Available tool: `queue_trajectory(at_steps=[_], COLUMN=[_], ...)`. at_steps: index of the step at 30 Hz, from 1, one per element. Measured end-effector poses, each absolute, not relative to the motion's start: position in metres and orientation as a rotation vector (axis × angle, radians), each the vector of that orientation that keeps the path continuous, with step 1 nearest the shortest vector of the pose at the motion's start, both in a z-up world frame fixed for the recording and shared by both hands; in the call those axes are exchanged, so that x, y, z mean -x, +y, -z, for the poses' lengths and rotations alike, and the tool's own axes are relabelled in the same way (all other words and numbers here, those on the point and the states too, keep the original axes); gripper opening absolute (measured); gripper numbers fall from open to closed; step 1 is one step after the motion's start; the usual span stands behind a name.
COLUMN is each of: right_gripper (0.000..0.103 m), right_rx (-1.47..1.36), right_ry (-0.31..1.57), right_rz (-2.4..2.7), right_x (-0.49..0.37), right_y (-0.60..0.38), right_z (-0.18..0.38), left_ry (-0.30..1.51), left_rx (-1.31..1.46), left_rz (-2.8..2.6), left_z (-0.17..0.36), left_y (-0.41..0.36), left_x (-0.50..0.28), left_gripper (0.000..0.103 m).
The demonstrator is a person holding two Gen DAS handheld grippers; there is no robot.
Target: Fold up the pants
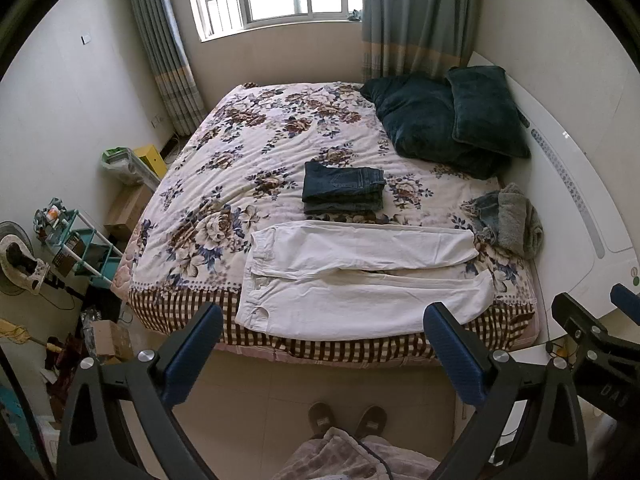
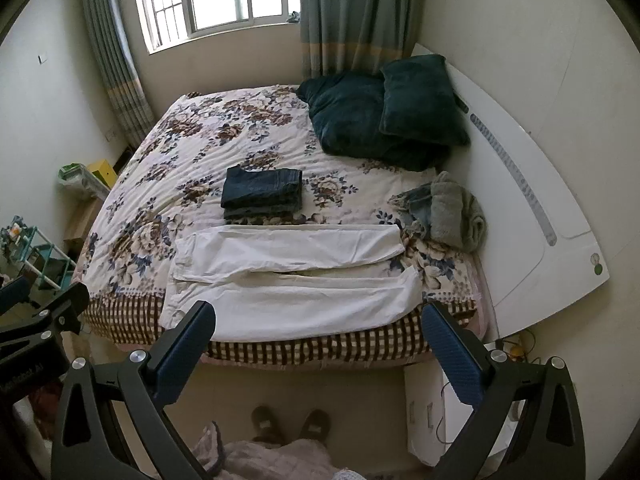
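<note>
White pants [image 1: 360,276] lie spread flat across the near edge of the floral bed [image 1: 248,148], waist to the left, legs pointing right; they also show in the right wrist view [image 2: 292,276]. My left gripper [image 1: 324,320] is open and empty, held above the floor in front of the bed's near edge. My right gripper [image 2: 320,316] is open and empty at the same height, and shows at the right edge of the left wrist view [image 1: 588,320].
A stack of folded dark jeans [image 1: 343,192] sits mid-bed behind the white pants. A heap of grey and denim clothes [image 1: 508,220] lies at the right. Two dark green pillows [image 1: 452,120] lean by the white headboard [image 1: 580,200]. Shelves and clutter [image 1: 76,248] stand on the left floor.
</note>
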State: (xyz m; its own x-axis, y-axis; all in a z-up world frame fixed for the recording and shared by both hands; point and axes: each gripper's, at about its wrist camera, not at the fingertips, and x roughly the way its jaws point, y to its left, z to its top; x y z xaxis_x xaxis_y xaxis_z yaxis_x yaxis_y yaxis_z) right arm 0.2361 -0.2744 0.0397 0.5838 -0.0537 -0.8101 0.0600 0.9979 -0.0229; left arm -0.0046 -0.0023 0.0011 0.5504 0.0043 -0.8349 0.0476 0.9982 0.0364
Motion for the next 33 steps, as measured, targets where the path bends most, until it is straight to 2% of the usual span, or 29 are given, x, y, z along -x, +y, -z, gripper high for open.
queue_trajectory(at_steps=[33], right_gripper=[0.103], right_rx=[-0.006], right_ry=[0.946], right_rz=[0.066], right_x=[-0.2389], right_y=[-0.2791], right_z=[-0.0448], left_ry=[0.98], left_rx=[-0.056], left_rz=[0.028], left_z=[-0.0031], left_y=[-0.0071], left_x=[0.0043], left_gripper=[0.103])
